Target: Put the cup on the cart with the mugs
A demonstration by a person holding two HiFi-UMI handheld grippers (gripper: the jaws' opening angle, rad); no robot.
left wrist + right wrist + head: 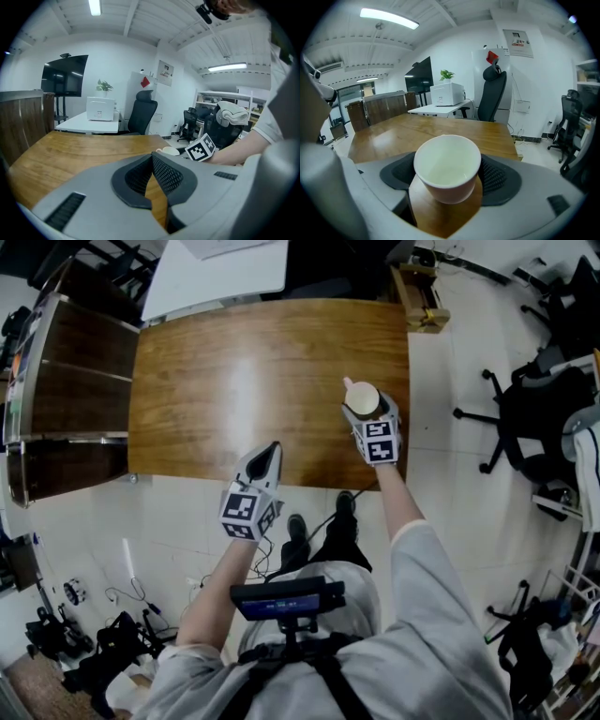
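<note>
A small cup (362, 397), pinkish outside and white and empty inside, stands upright on the right part of the wooden table (234, 381). My right gripper (367, 414) is around it, with a pad against each side of the cup (447, 164). In the right gripper view the right gripper (449, 180) holds the cup just above the wood. My left gripper (272, 450) hovers by the table's front edge, left of the cup, its jaws shut and empty. From the left gripper (151, 161) view the cup (168, 151) shows beyond the jaws, beside the right gripper's marker cube (202, 147).
Black office chairs (534, 418) stand on the floor right of the table. A dark wooden cabinet (66, 381) lines the left side. A white desk (216, 268) sits beyond the table's far edge, and a small wooden frame (422, 301) is at its far right corner.
</note>
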